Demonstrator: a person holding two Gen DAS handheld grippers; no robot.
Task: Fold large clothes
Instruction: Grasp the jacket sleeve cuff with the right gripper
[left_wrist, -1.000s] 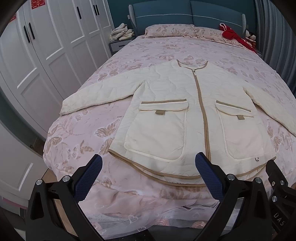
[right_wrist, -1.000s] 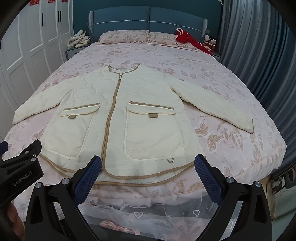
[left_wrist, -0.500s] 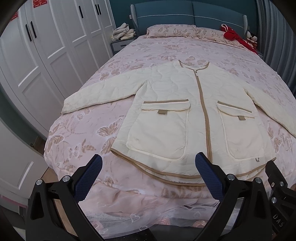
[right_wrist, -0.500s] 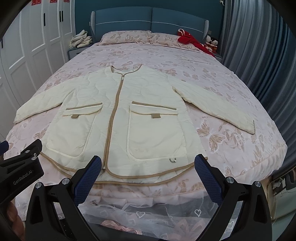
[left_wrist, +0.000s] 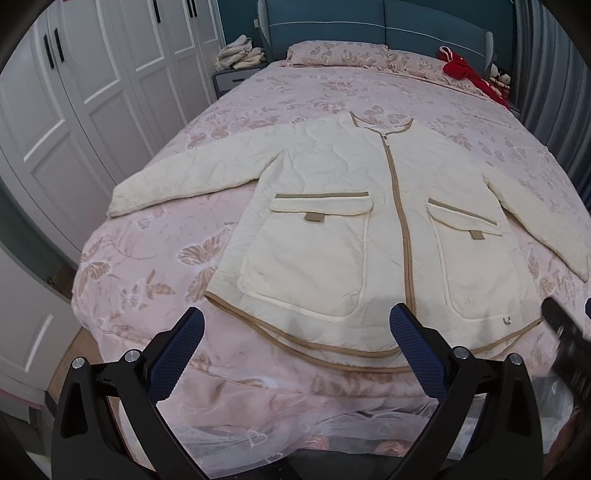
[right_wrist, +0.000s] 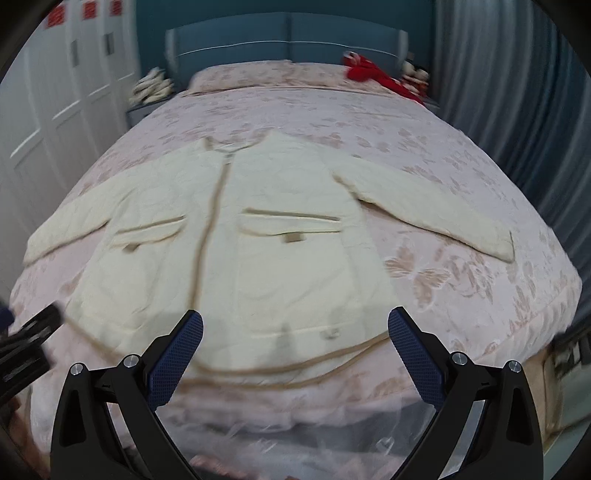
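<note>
A cream quilted jacket (left_wrist: 332, 221) with tan trim lies flat, front up and zipped, on a pink floral bed (left_wrist: 147, 258), sleeves spread to both sides. It also shows, blurred, in the right wrist view (right_wrist: 258, 258). My left gripper (left_wrist: 295, 332) is open and empty, hovering just short of the jacket's hem on the left side. My right gripper (right_wrist: 295, 332) is open and empty above the hem on the right side. The left sleeve cuff (left_wrist: 118, 203) lies near the bed's left edge, the right sleeve cuff (right_wrist: 498, 243) near the right edge.
White wardrobe doors (left_wrist: 74, 92) stand left of the bed. A nightstand with folded cloth (left_wrist: 240, 59) is at the back left. Red fabric (left_wrist: 465, 74) lies by the pillows (left_wrist: 340, 55). Grey curtains (right_wrist: 517, 92) hang on the right. A lace bed skirt (left_wrist: 295, 424) hangs below the grippers.
Both grippers have moved forward toward the jacket's hem. The right wrist view has become blurred with motion. The jacket has not moved.
</note>
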